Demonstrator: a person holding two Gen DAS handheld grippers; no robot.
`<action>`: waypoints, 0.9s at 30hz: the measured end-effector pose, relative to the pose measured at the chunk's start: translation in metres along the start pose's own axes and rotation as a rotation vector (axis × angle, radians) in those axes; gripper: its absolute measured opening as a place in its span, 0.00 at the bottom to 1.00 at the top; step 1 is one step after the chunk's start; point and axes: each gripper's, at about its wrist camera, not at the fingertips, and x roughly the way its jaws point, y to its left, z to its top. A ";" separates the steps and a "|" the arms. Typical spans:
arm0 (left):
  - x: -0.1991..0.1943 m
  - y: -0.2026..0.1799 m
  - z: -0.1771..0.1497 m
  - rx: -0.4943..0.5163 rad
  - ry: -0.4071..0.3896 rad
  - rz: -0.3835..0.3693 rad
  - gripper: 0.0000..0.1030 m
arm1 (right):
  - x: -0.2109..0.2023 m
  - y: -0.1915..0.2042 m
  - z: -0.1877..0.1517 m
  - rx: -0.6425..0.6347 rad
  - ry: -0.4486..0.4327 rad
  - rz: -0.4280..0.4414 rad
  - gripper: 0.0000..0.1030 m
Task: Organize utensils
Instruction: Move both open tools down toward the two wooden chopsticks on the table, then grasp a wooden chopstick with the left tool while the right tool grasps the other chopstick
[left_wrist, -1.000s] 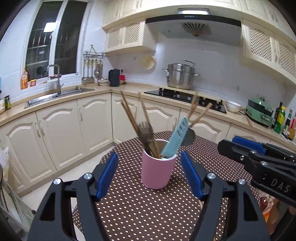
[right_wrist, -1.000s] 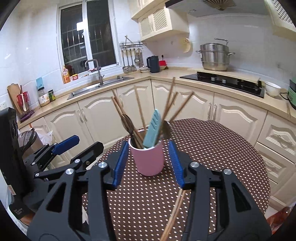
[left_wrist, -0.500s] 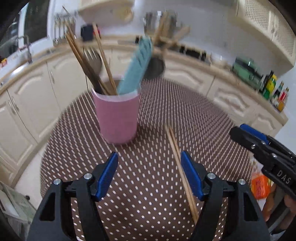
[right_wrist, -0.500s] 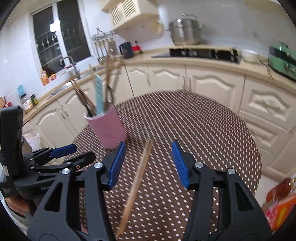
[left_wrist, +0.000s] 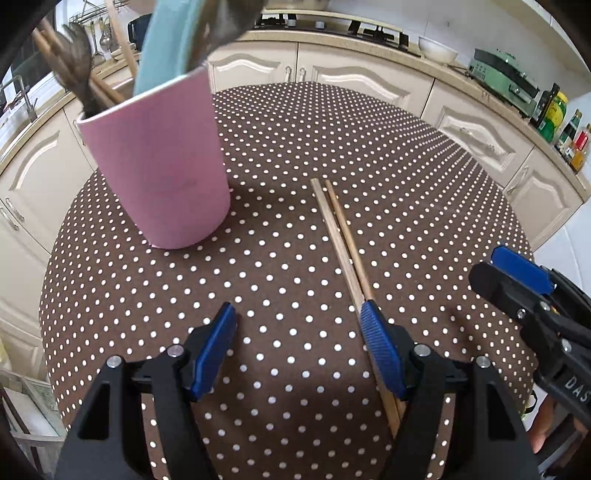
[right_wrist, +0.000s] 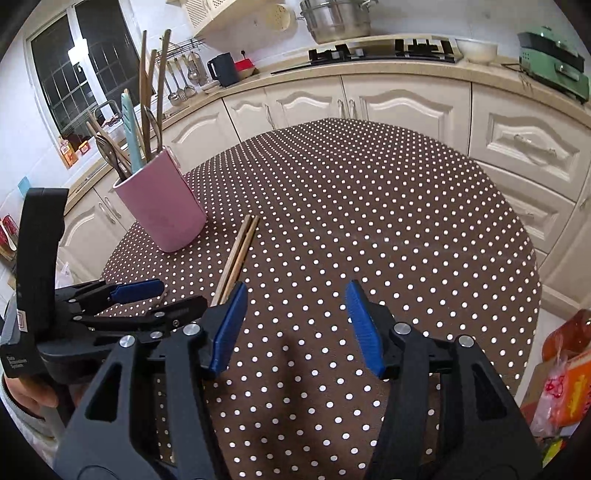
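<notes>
A pink cup (left_wrist: 162, 162) holding chopsticks, a blue spatula and other utensils stands on the dotted table (left_wrist: 424, 177); it also shows in the right wrist view (right_wrist: 160, 206). A pair of wooden chopsticks (left_wrist: 341, 236) lies flat on the cloth to the cup's right, also in the right wrist view (right_wrist: 238, 251). My left gripper (left_wrist: 299, 332) is open and empty low over the table, its right finger over the chopsticks' near end. My right gripper (right_wrist: 295, 317) is open and empty, just right of the chopsticks.
Cream kitchen cabinets (right_wrist: 406, 107) and a counter curve around the table's far side. A hob (right_wrist: 384, 50), a steel pot (right_wrist: 332, 18), a green appliance (right_wrist: 554, 62) and bottles (left_wrist: 569, 129) stand on the counter. An orange bag (right_wrist: 565, 369) sits at lower right.
Both grippers have dropped down and tilted toward the table. The cup has shifted to the upper left of both views, and the loose chopsticks have come into view near the fingers.
</notes>
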 end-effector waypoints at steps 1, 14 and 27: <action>0.002 0.000 0.000 -0.002 -0.002 -0.002 0.68 | 0.002 -0.002 -0.001 0.005 0.002 0.004 0.54; 0.022 -0.010 0.029 0.009 0.021 0.023 0.76 | 0.006 -0.014 0.000 0.038 0.004 0.027 0.58; 0.034 -0.009 0.041 0.019 0.076 0.043 0.73 | 0.004 -0.018 0.002 0.049 0.008 0.027 0.59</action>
